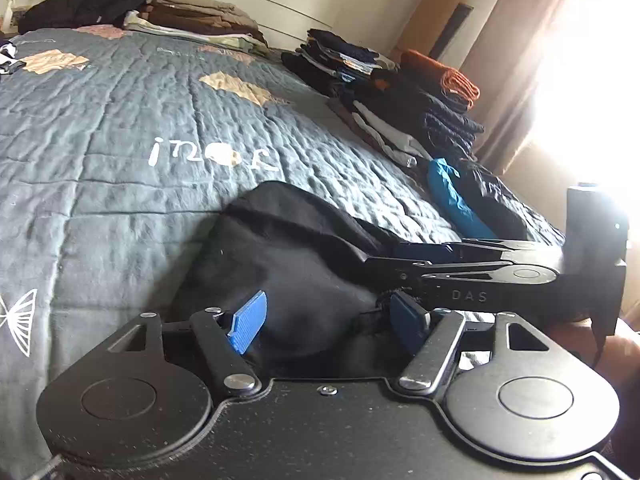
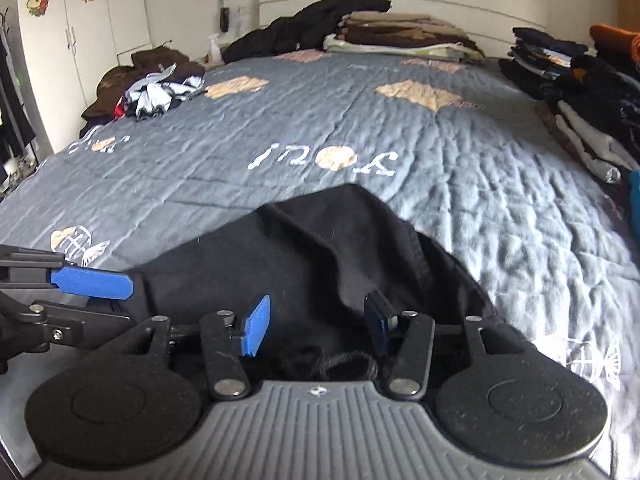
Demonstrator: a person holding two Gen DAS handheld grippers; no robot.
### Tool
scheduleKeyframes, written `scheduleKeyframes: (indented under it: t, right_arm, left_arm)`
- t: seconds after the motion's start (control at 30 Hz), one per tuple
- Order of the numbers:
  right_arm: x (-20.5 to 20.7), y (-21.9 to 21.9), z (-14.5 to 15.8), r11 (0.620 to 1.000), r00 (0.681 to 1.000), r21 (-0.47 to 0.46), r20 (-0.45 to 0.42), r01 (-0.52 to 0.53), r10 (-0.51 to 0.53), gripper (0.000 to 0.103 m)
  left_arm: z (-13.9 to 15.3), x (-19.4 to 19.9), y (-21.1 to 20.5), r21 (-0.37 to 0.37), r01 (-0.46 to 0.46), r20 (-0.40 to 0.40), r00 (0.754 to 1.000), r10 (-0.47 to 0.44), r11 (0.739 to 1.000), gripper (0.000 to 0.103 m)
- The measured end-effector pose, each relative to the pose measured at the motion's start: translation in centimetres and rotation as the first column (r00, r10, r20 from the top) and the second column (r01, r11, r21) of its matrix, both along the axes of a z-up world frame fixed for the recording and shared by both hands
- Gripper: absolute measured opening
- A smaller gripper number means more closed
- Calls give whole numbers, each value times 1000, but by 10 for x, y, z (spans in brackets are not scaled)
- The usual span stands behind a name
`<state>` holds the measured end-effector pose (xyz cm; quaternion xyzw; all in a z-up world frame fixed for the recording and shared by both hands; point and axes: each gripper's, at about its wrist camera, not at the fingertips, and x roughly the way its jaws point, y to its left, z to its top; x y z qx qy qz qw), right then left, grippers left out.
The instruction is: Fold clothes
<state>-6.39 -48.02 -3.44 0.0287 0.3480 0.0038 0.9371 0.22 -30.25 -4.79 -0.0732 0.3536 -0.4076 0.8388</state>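
Note:
A black garment [image 1: 288, 248] lies bunched on the grey quilt [image 1: 120, 120] at the bed's near edge. My left gripper [image 1: 328, 322] is open, its blue pads [image 1: 248, 326] wide apart with black cloth bulging between them; some cloth gathers by the right-hand pad. My right gripper [image 2: 316, 322] is open too, over the same garment [image 2: 320, 248], with cloth lying between its pads [image 2: 256, 326]. The two grippers sit side by side: the right one's fingers [image 1: 440, 268] reach in from the right in the left wrist view, and one left pad [image 2: 92, 282] shows in the right wrist view.
Folded stacks line the bed's right side [image 1: 420, 112] and the headboard end [image 1: 200, 20]. A blue garment [image 1: 452, 196] lies near the right stack. Unfolded clothes [image 2: 160, 92] are heaped at the far left. A bright window with curtains [image 1: 520, 60] is to the right.

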Motion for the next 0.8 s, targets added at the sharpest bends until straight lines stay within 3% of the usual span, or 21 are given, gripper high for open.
scheduleKeyframes:
  t: [0.13, 0.53, 0.8]
  right_arm:
    - [-5, 8, 18, 1000, 999, 8, 40, -2, 2, 52]
    - [-19, 18, 13, 998, 998, 58, -53, -34, 37, 56]
    - [-44, 19, 26, 998, 999, 57, -47, -17, 20, 56]
  left_arm:
    - [1, 6, 4, 31, -32, -10, 999, 33, 999, 70]
    - [6, -7, 6, 65, -55, -6, 998, 55, 996, 72]
    - [10, -23, 6, 78, -91, 5, 996, 91, 993, 73]
